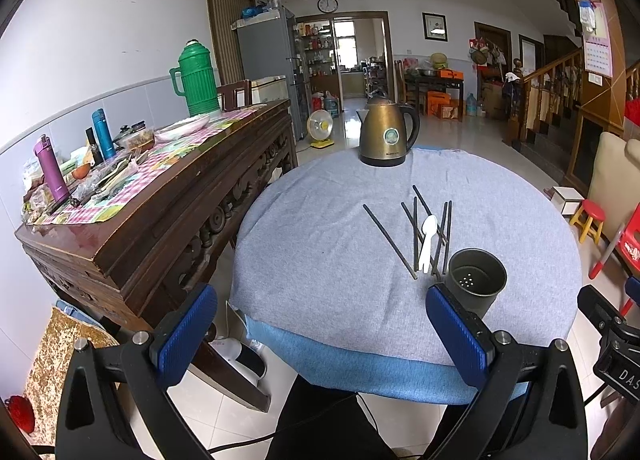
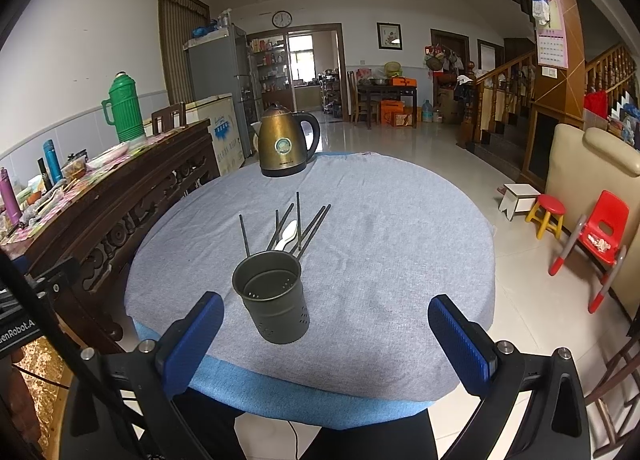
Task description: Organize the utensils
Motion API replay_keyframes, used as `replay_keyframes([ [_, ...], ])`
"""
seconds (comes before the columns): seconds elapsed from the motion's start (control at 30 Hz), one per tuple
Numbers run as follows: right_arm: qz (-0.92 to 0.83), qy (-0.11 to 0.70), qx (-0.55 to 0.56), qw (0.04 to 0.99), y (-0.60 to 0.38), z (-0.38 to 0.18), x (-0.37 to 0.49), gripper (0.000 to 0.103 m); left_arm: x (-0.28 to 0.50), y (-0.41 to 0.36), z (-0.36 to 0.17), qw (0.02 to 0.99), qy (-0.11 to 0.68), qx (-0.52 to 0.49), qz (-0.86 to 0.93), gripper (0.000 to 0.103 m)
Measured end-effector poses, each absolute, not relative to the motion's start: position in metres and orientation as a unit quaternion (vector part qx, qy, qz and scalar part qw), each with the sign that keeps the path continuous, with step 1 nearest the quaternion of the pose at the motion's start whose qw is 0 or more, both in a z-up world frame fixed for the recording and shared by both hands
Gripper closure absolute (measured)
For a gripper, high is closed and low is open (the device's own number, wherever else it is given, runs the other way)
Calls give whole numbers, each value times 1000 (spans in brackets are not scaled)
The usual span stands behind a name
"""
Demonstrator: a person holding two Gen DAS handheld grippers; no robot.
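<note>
**Both tongs wide apart and empty above the round desk**

I face a round desk (image 1: 320,260) covered in grey-blue cloth. To my left stands a carved dark wooden sideboard (image 1: 168,220), cluttered with flasks and dishes, a green thermos (image 1: 196,80) at its far end. At the far edge of the desk sits a bronze electric kettle (image 1: 385,132).

Nearer me stands a dark metal utensil holder (image 2: 272,300), upright, with holes in its base and nothing inside. Just beyond it, loose on the cloth, lie several dark chopsticks (image 1: 390,241) fanned out and crossing one another, with a white plastic spoon (image 1: 427,236) among them, bowl pointing away from me.

My left tongs (image 1: 322,334) are spread wide and hold nothing, with the holder just past their right finger. My right tongs (image 2: 326,340) are equally wide and empty, with the holder near their left finger.
</note>
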State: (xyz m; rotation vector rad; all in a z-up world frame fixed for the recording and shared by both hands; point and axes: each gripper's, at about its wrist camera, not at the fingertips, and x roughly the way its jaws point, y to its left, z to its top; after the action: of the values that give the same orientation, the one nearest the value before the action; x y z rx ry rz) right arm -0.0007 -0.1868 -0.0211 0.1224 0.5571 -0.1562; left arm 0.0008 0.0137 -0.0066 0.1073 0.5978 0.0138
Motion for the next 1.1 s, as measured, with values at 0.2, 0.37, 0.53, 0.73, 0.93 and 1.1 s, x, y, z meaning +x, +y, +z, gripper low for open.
replay_keyframes([
  [0.2, -77, 277, 62, 956, -187, -24, 2, 0, 4, 12, -10, 953, 298, 54, 6, 0],
  [0.37, -82, 277, 65, 955, -191, -23, 8, 0, 11, 13, -12, 951, 305, 53, 6, 0],
  [0.53, -78, 282, 78, 953, -209, -16, 26, 0, 36, 17, -17, 945, 323, 48, -3, 0],
  [0.73, -71, 324, 131, 934, -262, -15, 96, 0, 103, 29, -30, 927, 374, 8, -34, 0],
  [0.93, -32, 399, 199, 894, -304, -46, 201, 7, 187, 26, -52, 909, 415, 1, -40, 0],
  [1.1, 6, 454, 214, 865, -308, -84, 292, 27, 268, 17, -86, 877, 478, -14, -45, 29],
])
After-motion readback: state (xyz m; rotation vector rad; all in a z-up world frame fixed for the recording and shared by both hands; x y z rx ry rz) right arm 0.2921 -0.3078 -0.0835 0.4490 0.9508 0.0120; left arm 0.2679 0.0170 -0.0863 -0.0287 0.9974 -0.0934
